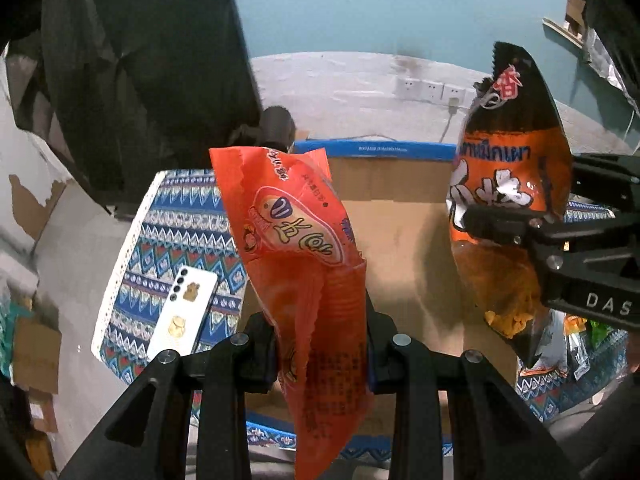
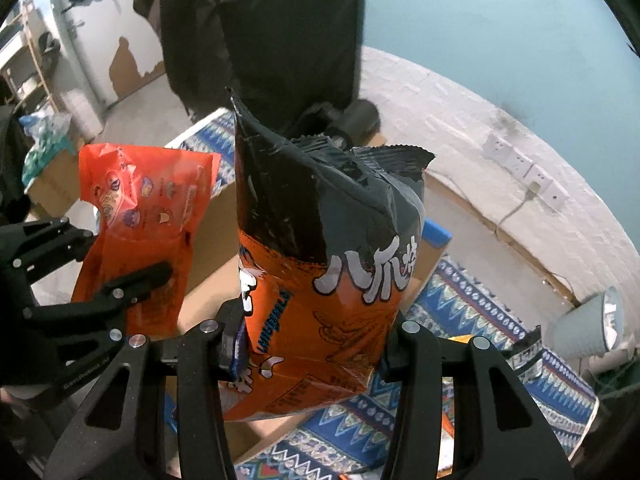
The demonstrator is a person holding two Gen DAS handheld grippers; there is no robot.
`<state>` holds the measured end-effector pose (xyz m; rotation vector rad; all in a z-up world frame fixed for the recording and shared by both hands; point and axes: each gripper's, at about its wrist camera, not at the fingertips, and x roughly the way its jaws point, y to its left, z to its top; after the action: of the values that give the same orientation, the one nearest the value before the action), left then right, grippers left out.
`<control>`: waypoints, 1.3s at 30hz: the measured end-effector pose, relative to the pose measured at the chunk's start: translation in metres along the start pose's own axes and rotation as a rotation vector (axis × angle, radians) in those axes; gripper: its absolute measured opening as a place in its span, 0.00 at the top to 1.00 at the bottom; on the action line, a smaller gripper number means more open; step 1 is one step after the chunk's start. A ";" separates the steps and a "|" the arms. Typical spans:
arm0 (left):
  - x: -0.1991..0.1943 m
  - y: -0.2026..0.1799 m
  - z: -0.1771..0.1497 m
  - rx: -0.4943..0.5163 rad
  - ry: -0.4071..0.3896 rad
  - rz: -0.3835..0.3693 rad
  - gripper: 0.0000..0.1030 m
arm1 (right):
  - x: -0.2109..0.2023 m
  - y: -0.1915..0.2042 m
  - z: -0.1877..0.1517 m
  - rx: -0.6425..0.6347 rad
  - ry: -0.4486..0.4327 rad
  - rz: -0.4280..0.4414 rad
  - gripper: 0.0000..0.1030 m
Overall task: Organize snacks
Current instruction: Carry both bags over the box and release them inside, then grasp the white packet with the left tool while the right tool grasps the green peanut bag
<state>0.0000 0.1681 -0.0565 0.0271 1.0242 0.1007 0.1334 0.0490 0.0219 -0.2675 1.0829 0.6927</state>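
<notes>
**A:** so where were the snacks sitting relative to the tools?

**B:** both were up in the air over the cardboard box [image 1: 404,240]. The left tool [image 1: 320,354] was pinching the red-orange packet [image 1: 296,248] near its lower half, so most of the bag stuck up above the fingers [image 1: 260,344] and its bottom end hung below them. The right tool [image 2: 316,354] was clamped on the black-and-orange chip bag [image 2: 332,264] near the bottom, black top pointing up. Seen from the box, the red one was over its left side and the chip bag over its right edge.

**A:** any text you could read?

**B:** kinda. The chip bag had big white Chinese characters, "八爪" something, a red "香" near the top, plus a line of what looked like Thai. The red packet had an oval logo with Korean-looking lettering that I couldn't make out. The right tool's body said "DAS", cut off by the frame edge.

**A:** anything hard to see?

**B:** the box bottom was mostly blocked by the bags. Left of the box a white phone [image 1: 182,312] lay on the patterned cloth [image 1: 180,216]. More wrappers [image 1: 576,332] sat right of the box, too hidden to identify.
</notes>
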 end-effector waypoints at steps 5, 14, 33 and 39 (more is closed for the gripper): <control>-0.001 0.000 0.001 -0.003 -0.005 0.023 0.56 | 0.003 -0.001 -0.006 0.005 0.023 -0.013 0.54; -0.008 -0.009 0.003 0.034 -0.036 0.060 0.37 | -0.016 -0.014 -0.010 0.027 -0.020 -0.044 0.27; -0.022 -0.082 0.005 0.197 -0.085 -0.007 0.30 | -0.053 -0.075 -0.069 0.098 0.011 -0.137 0.21; -0.023 -0.125 -0.001 0.292 -0.076 -0.062 0.26 | -0.062 -0.105 -0.101 0.135 0.050 -0.183 0.21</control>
<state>-0.0036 0.0416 -0.0464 0.2624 0.9559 -0.1063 0.1093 -0.1074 0.0162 -0.2651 1.1316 0.4494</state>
